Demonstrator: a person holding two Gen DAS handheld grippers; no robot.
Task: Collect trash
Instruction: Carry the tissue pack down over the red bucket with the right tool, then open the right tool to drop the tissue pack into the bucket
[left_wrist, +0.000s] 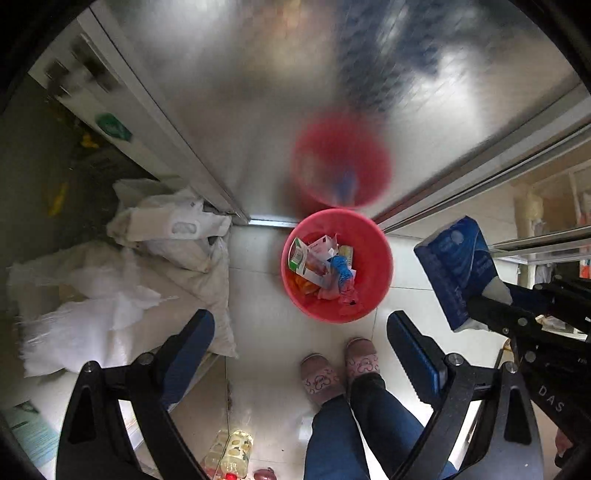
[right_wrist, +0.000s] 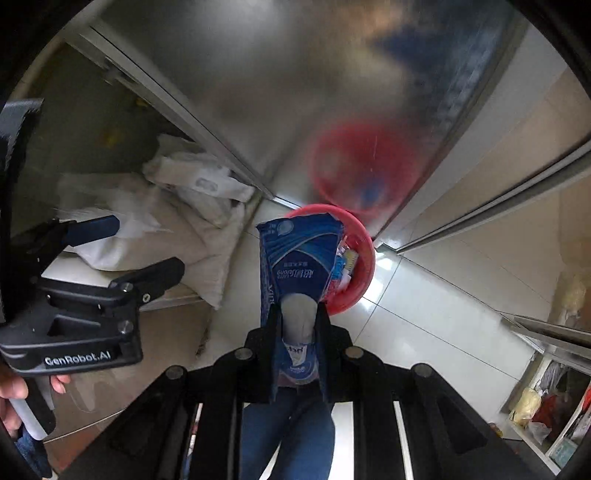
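Hard to read: metal door (left_wrist: 258, 92) blurred, with only a smeared red reflection of the bin. Print on the pack upside down and too small to make out. Bin contents a jumble of cartons and blue and pink scraps, not separable. From the right wrist, bin (right_wrist: 360, 258) half hidden behind the pack; near end of the pack buried between the jaws.

Pack (right_wrist: 299, 258): blue soft tissue wrapper, crumpled and flattened, white tissue showing at the pinched end. Held in the air above the floor, just right of the red bin (left_wrist: 373, 258) in the left wrist view, clear of its rim. Bin standing on pale tiles against the door, white sacks (left_wrist: 122, 280) to its left.

Right gripper (right_wrist: 299, 317) pointing down, clamped tight on the pack (left_wrist: 456, 266). Left gripper (left_wrist: 301, 354) pointing down too, jaws spread wide and empty, slippers (left_wrist: 340, 369) and jeans below between them. Hand (right_wrist: 14, 391) on the left gripper's handle, partly cut off.
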